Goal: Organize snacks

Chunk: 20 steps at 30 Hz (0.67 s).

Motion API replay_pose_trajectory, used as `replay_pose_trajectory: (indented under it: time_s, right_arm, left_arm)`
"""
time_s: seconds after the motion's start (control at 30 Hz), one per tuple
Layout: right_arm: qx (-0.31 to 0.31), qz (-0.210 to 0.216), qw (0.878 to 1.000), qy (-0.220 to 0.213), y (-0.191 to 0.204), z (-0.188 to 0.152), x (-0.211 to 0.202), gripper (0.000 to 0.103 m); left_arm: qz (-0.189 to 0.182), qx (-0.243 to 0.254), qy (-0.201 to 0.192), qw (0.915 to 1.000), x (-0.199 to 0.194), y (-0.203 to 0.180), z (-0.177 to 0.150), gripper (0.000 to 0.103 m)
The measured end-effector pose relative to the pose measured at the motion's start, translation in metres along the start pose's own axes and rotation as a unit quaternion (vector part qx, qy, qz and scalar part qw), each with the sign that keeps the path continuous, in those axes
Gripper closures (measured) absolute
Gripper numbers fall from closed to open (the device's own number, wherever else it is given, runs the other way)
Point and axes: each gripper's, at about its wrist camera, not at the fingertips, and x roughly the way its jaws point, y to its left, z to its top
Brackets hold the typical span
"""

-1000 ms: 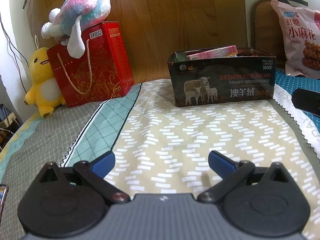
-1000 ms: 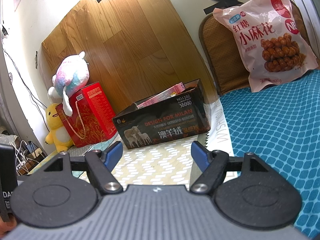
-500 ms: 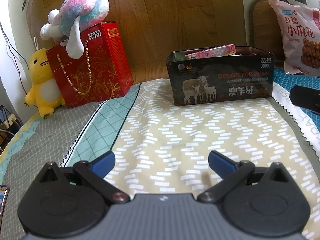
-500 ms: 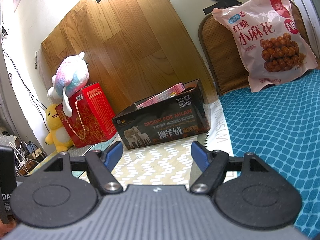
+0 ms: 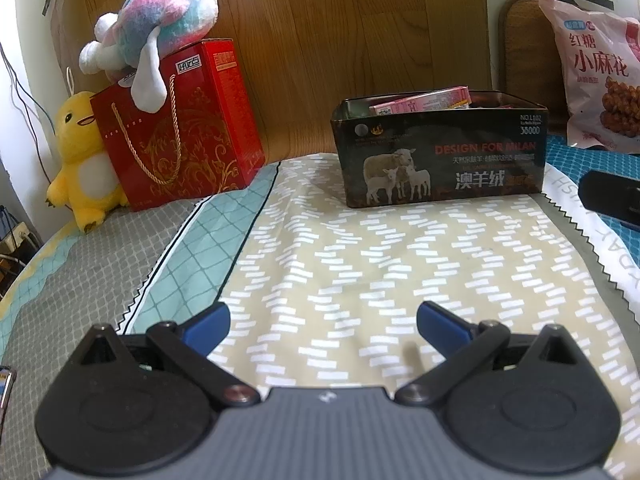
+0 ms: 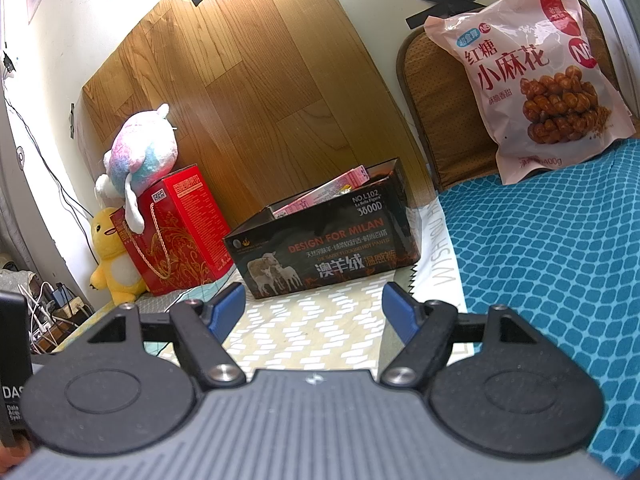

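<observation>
From the left wrist we see the dark rectangular sheep-printed tin [image 5: 440, 156] holding pink snack packets [image 5: 420, 103], on the bed well ahead of our wide-open, empty left tool [image 5: 323, 322]. From the right wrist the tin [image 6: 320, 248] sits ahead-left of the wide, empty right tool [image 6: 313, 307]; the tin's contents are mostly hidden, and the pink twisted-dough snack bag [image 6: 540, 80] leans far right.

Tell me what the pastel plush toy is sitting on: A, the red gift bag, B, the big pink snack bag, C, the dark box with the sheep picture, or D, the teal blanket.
A: the pastel plush toy lies across the top of the red gift bag, well left of the dark sheep box.
</observation>
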Motion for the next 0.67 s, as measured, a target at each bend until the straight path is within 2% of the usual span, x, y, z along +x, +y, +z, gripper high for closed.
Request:
replay_pose_trajectory:
  time_s: [0.37, 0.67]
  right_arm:
    - [0.0, 0.0, 1.0, 0.0, -0.0001, 0.0001, 0.0001, 0.026]
    - [-0.001, -0.001, 1.0, 0.0, 0.0, 0.0, -0.0003, 0.026]
  left_arm:
    - [-0.002, -0.002, 0.002, 1.0, 0.0, 0.0004, 0.001, 0.0]
    - [-0.021, -0.008, 0.002, 0.9998, -0.0009, 0.0025, 0.0014, 0.0]
